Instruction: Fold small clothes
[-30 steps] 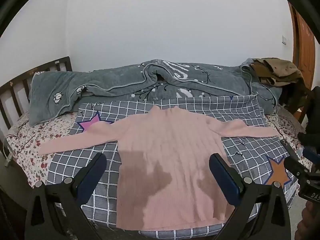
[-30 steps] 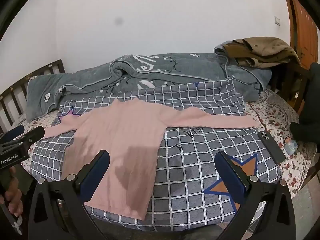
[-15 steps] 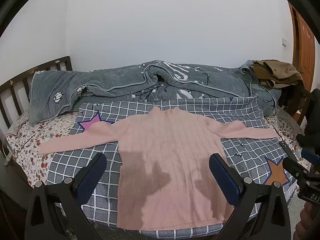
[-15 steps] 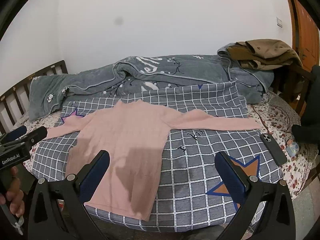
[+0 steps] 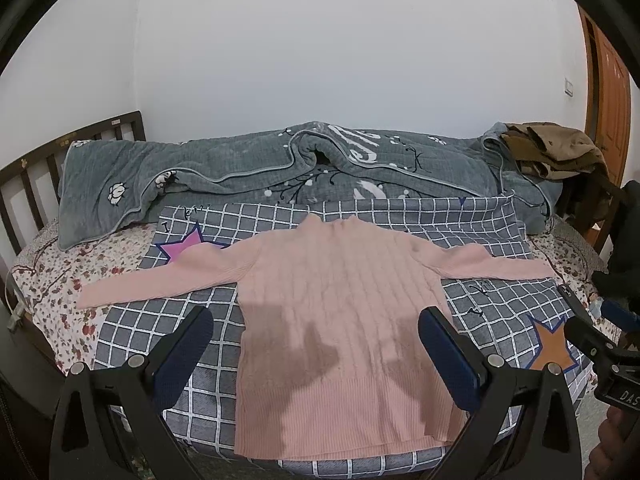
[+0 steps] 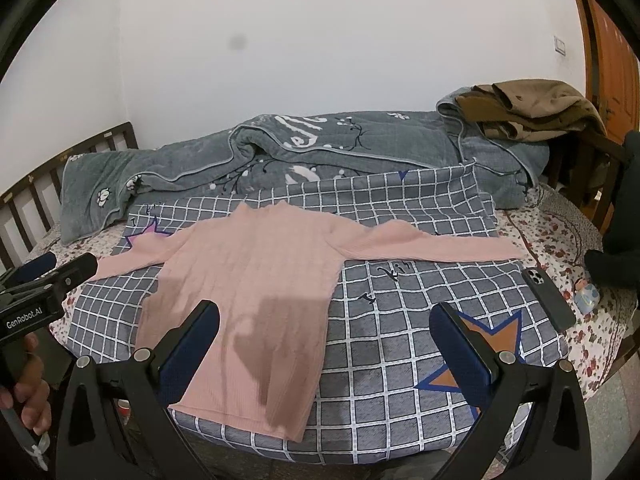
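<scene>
Pink ribbed sweater (image 5: 340, 312) lies flat, front down or up not determinable, on a grey checked sheet (image 5: 132, 328) spread over the bed. Both sleeves are extended sideways: one toward 9 o'clock, its cuff reaching past the sheet edge onto the floral bedsheet (image 5: 52, 280); the other toward 3 o'clock, resting on the checked sheet. Collar points to 12 o'clock, hem to 6 o'clock at the near bed edge. Shadows fall across the lower body of the garment.

Left gripper (image 5: 316, 344) is held above the hem region, fingers spread wide, nothing between them, no contact with the sweater. Right gripper (image 6: 326, 340) is held above the sheet just to the 3 o'clock side of the sweater's body, fingers likewise wide and holding nothing.

Surroundings: a pink star (image 5: 188, 244) printed on the sheet partly under the 9 o'clock sleeve; an orange star (image 6: 476, 344) at the near 3 o'clock corner. A dark phone (image 6: 548, 298) lies on the sheet's 3 o'clock edge, with a small figurine (image 6: 586, 296) just beside it. A rumpled grey quilt (image 5: 280, 172) runs along the wall at 12 o'clock, brown clothing (image 5: 556, 152) piled on its 3 o'clock end. Dark wooden headboard (image 5: 32, 168) at 9 o'clock.
</scene>
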Demonstrator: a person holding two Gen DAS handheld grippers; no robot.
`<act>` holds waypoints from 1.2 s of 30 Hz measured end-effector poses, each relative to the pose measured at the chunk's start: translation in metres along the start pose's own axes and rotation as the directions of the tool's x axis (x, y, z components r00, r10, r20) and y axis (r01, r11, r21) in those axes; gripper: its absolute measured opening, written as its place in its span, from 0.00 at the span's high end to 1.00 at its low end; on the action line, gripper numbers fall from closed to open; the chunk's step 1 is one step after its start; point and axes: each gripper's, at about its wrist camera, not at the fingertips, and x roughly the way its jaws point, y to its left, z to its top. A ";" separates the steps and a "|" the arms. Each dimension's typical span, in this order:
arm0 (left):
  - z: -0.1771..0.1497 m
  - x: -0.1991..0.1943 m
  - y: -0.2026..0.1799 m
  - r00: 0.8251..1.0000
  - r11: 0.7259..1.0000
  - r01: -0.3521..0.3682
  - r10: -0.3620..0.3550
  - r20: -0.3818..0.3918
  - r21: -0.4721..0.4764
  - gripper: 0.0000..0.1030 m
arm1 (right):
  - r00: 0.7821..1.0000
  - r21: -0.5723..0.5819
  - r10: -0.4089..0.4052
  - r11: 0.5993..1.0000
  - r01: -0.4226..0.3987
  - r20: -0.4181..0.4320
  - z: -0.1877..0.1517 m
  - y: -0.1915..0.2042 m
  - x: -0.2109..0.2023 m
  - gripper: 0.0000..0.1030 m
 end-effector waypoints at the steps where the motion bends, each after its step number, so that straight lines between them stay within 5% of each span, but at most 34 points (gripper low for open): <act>1: 0.000 0.000 0.000 1.000 1.000 0.000 0.000 0.001 0.000 0.00 | 1.000 0.000 0.000 1.000 0.000 0.001 0.000 0.000 0.000 0.00; 36: 0.001 -0.005 0.000 1.000 1.000 0.006 -0.006 0.011 -0.007 0.00 | 1.000 0.000 -0.005 1.000 0.005 0.007 0.001 0.000 -0.002 0.00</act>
